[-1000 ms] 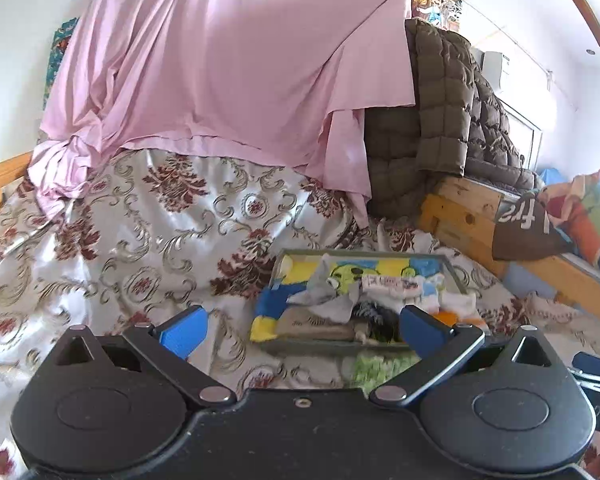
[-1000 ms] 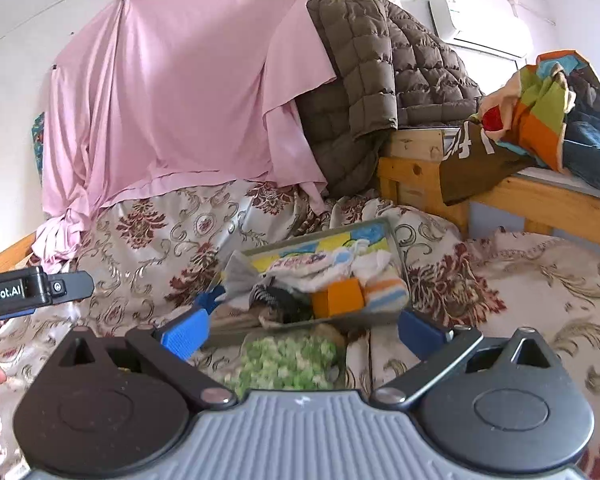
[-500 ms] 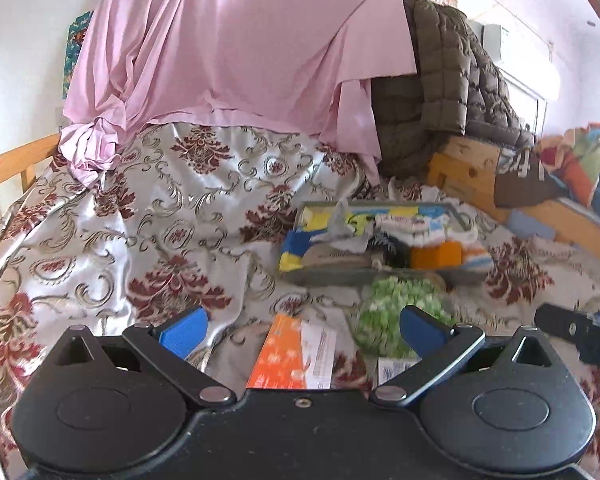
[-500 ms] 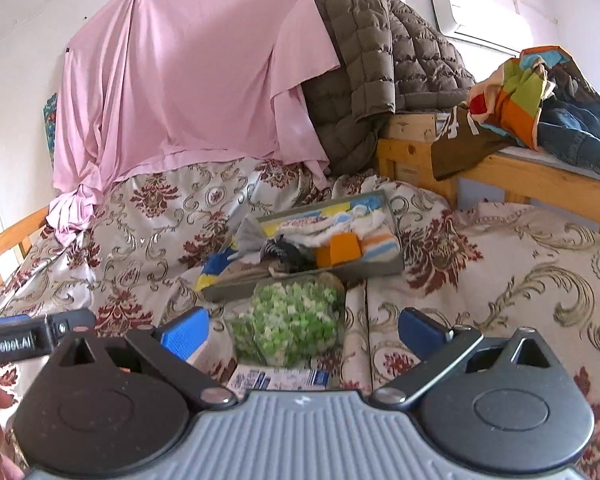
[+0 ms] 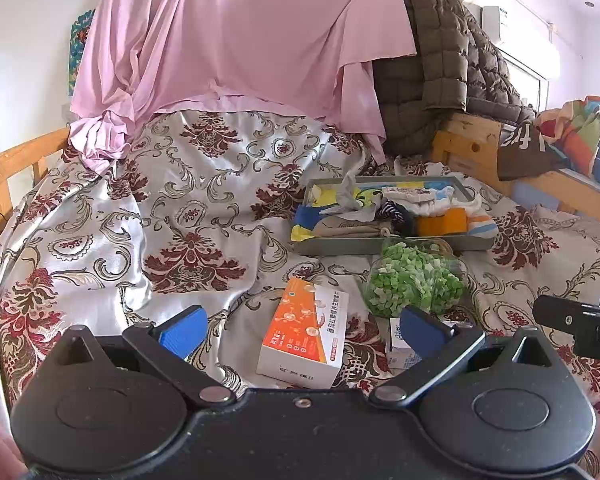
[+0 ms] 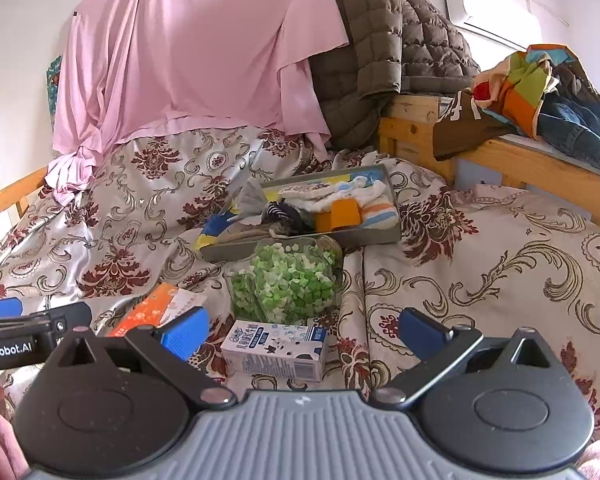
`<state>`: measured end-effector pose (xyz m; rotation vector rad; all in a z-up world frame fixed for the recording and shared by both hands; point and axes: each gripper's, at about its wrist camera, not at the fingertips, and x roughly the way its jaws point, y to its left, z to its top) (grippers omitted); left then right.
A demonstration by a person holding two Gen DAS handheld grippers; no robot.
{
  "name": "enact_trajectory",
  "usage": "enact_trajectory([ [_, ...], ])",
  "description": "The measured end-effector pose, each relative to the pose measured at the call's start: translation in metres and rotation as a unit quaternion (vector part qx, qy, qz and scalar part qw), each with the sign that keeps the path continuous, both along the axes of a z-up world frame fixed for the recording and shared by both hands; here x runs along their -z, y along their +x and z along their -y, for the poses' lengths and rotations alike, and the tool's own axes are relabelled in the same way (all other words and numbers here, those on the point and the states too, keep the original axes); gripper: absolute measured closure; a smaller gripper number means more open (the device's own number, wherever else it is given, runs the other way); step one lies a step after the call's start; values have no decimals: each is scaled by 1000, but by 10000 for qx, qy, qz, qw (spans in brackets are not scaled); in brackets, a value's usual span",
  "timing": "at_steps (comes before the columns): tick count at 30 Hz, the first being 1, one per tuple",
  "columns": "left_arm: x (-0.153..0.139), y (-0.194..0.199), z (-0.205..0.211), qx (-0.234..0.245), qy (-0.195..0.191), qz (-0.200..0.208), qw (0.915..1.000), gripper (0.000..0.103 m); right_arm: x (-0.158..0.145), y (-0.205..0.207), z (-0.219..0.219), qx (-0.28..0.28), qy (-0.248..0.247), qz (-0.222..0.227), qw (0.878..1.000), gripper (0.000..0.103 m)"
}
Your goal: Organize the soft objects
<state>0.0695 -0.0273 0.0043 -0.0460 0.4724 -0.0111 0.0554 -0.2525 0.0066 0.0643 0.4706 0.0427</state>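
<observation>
A grey tray (image 5: 384,245) (image 6: 300,243) lies on the bed, filled with socks, folded cloths and an orange sponge (image 5: 441,221) (image 6: 342,213). In front of it sits a clear bag of green foam bits (image 5: 414,280) (image 6: 286,280). An orange-and-white box (image 5: 304,332) (image 6: 156,308) lies nearer, between the blue pads of my open left gripper (image 5: 304,330). A small white-and-blue carton (image 6: 276,350) (image 5: 400,344) rests between the pads of my open right gripper (image 6: 304,330). Neither gripper holds anything.
The floral satin bedspread (image 5: 160,220) covers the bed. A pink sheet (image 5: 240,40) hangs at the back, a brown quilted jacket (image 6: 384,48) drapes over a wooden frame (image 6: 500,156), with colourful clothes (image 6: 540,88) on the right. A wooden rail (image 5: 4,168) bounds the left.
Both grippers have pulled back from the tray, bringing the orange box, the carton and the whole green bag into view. Both stay open.
</observation>
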Motion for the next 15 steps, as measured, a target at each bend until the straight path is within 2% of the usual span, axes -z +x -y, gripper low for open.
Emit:
enact_trajectory([
  [15, 2, 1, -3, -54, -70, -86, 9999, 1, 1, 1, 1, 3, -4, -25, 10000, 0],
])
